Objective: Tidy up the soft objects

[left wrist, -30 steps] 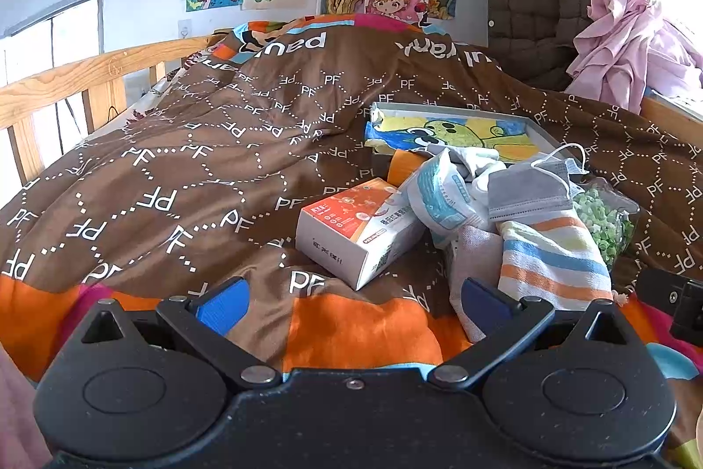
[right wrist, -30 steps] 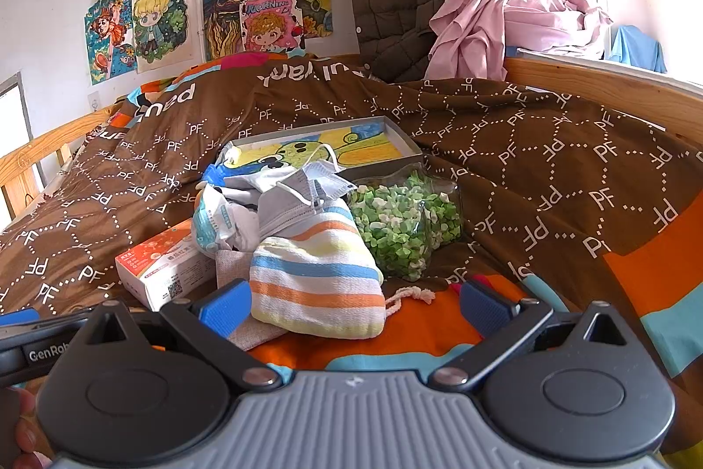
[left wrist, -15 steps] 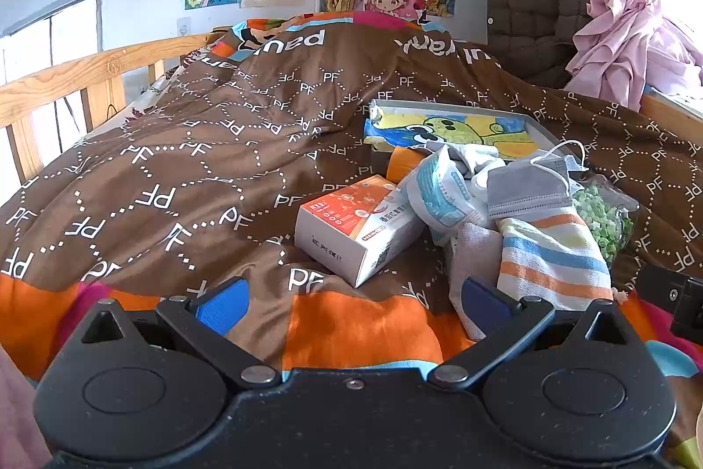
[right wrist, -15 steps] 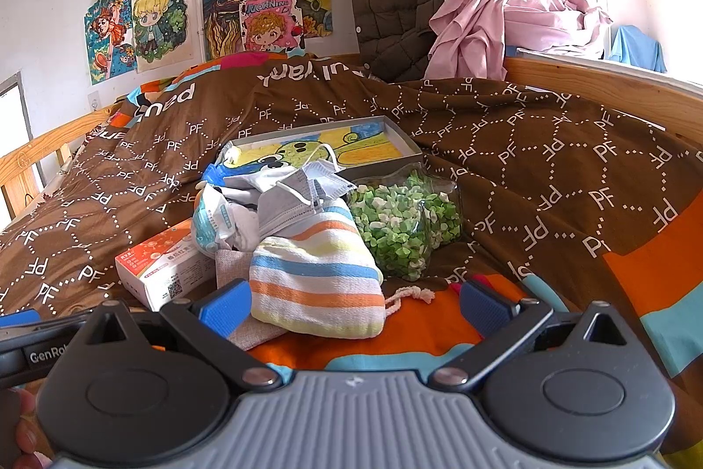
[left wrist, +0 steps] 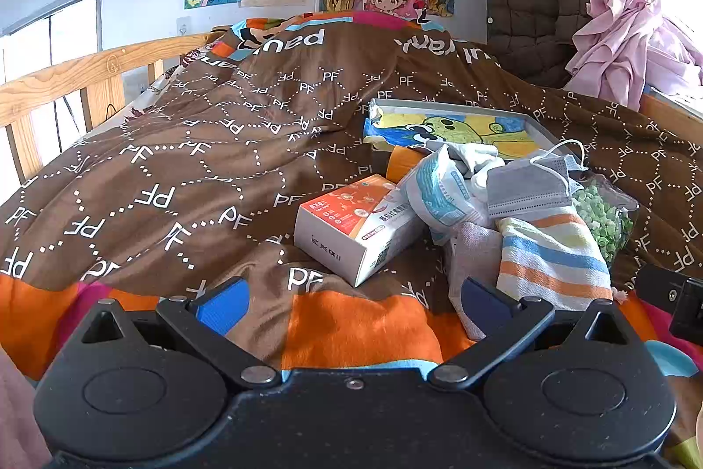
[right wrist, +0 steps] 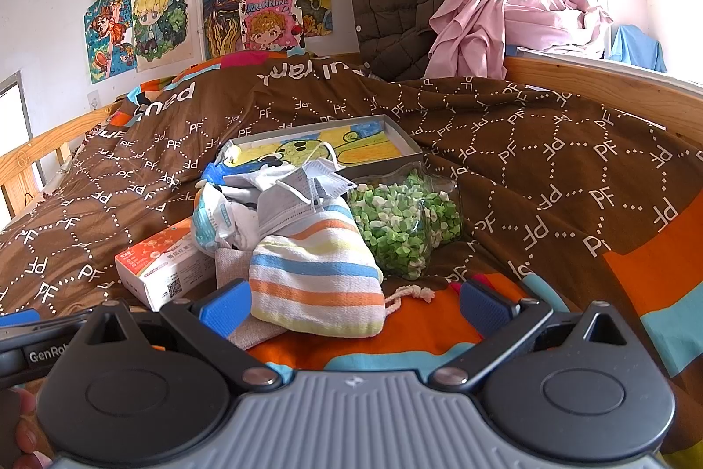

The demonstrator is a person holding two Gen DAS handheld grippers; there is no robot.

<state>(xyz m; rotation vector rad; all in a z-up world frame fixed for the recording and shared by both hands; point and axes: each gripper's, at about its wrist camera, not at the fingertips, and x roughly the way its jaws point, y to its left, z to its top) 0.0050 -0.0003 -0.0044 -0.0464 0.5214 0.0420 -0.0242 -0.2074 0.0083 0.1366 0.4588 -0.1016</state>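
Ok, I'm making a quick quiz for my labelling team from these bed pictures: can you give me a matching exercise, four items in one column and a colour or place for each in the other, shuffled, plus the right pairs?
Things:
1. striped pouch
2. face mask
3. clear bag
4. carton

Descriptions:
A. grey, lying on top of the pile
B. white and orange, at the left edge of the pile
C. blue, orange and yellow bands, nearest the right claw
D. filled with green and white bits, right of the pile

Pairs: 1-C, 2-A, 3-D, 4-B
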